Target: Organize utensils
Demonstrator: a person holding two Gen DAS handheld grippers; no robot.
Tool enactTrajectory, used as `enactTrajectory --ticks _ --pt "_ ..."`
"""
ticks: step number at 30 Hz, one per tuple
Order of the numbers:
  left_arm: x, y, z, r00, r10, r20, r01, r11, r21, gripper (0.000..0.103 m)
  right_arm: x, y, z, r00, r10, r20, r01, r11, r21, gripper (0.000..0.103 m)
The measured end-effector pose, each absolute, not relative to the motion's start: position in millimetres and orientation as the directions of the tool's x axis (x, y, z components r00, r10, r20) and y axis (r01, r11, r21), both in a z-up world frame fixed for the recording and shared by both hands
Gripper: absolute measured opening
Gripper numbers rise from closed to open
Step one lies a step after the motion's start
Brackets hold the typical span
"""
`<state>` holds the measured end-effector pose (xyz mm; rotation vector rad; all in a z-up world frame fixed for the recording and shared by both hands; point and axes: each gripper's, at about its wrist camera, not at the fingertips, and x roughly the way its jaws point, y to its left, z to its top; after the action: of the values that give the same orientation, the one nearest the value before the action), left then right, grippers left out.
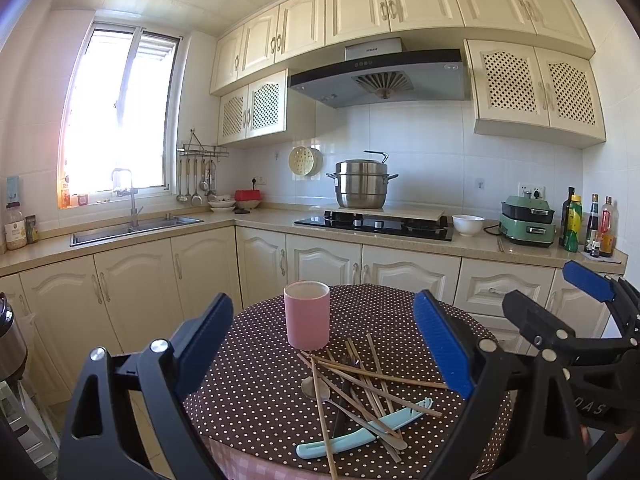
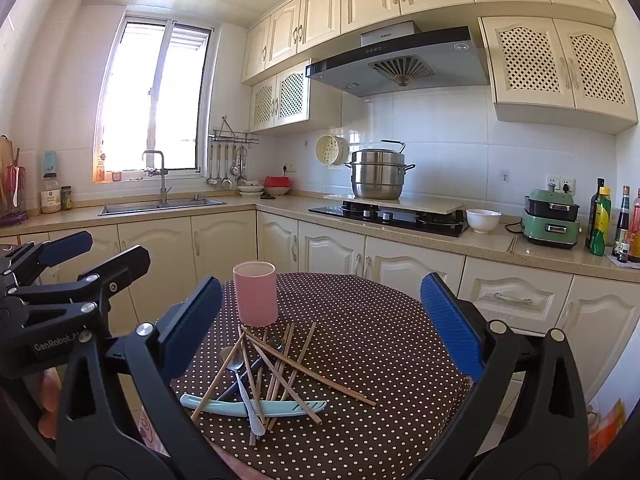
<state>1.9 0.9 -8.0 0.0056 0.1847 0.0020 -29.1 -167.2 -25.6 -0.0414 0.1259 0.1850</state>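
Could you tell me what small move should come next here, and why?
Probably lower the right gripper onto one chopstick at the pile's edge. Both grippers are open and empty above the table, the pink cup stands empty, and nothing is sorted yet.

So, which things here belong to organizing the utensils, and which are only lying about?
For the job: pink cup, chopsticks, spoon, light blue utensil, all on the dotted table.

Lying about: steel pot, white bowl, green cooker, bottles.

Fork (image 2: 256, 364) tines under crossed chopsticks (image 2: 280, 364)
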Motion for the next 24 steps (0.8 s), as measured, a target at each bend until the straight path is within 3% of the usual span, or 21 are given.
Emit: enactTrajectory --ticks 24 --pt "7.0 1.7 -10.7 0.981 -0.003 -0.196 0.003 1.0 0.003 0.09 -25.4 -170.8 -27.2 0.973 0.183 -0.144 -0.187 0.982 -0.02 0.097"
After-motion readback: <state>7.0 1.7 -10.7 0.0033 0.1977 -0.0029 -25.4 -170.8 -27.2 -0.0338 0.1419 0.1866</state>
